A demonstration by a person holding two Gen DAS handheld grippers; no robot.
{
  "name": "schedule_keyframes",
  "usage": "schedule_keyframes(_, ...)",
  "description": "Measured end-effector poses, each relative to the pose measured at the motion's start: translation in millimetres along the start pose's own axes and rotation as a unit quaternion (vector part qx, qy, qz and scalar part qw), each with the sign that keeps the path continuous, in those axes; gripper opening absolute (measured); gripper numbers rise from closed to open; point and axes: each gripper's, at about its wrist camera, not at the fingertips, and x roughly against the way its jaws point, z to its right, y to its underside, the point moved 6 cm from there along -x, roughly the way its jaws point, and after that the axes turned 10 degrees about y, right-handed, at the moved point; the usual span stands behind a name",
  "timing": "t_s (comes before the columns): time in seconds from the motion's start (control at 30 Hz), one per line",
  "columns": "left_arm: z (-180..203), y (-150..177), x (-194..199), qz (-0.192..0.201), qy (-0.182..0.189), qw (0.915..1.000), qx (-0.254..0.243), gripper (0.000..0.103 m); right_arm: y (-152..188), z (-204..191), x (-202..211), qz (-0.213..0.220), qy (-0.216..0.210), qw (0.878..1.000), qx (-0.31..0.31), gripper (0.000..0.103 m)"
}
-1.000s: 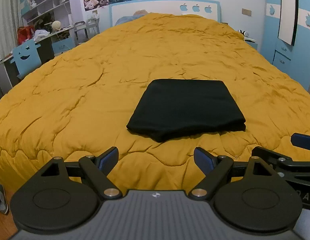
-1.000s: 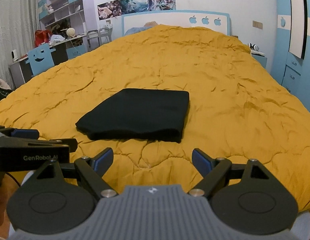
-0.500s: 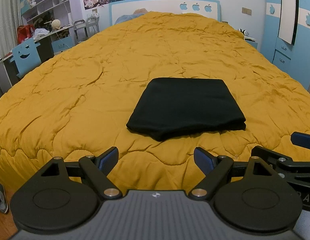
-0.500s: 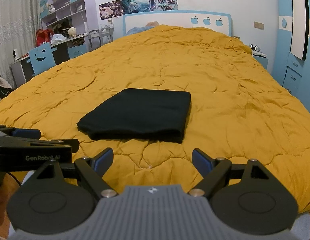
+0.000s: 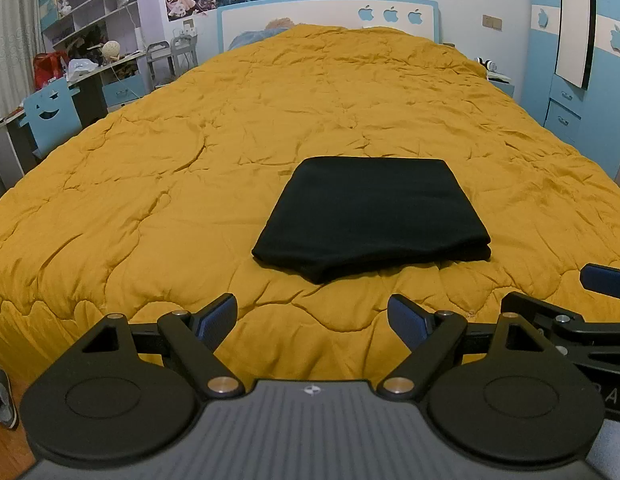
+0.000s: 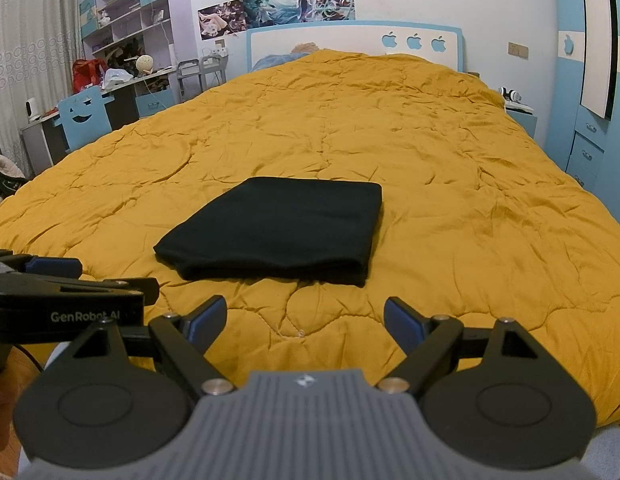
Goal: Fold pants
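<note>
**Fold looks done: the risk now is undoing it**

Your left gripper point(image 5: 312, 314) stands with its jaws spread wide and nothing between them, held back at the near edge of the bed. Your right gripper point(image 6: 304, 318) is the same: jaws apart, empty, just beside the left one and level with it. Neither touches the cloth.

Ahead of both, the pants point(image 5: 370, 216) lie on the yellow quilt point(image 5: 190, 200) as a compact black rectangle, several layers thick, the stacked edges facing you and the top surface flat. From the right wrist view the pants point(image 6: 278, 228) sit slightly left of centre, well clear of the quilt's edges. Judged from this, the folding is finished or nearly so.

What could go wrong from here:

- If you reach in again to tidy, a wide-open finger could catch only the top layer at the near edge and peel the stack apart.
- The near left corner bulges a little; pressing it sideways would likely skew the layers rather than square them.
- The quilt is soft and puckered, so leaning a gripper on it next to the pants could tilt the bundle and let the layers slide.
- Your two grippers are close together; swinging one across could knock the other.
</note>
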Motion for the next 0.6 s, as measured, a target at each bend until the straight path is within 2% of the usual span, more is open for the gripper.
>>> schedule_keyframes(0.6,-0.5,0.0,-0.2,0.000,0.000,1.0000,0.000,0.099,-0.1,1.0,-0.9,0.000,0.000,1.000,-0.002,0.082)
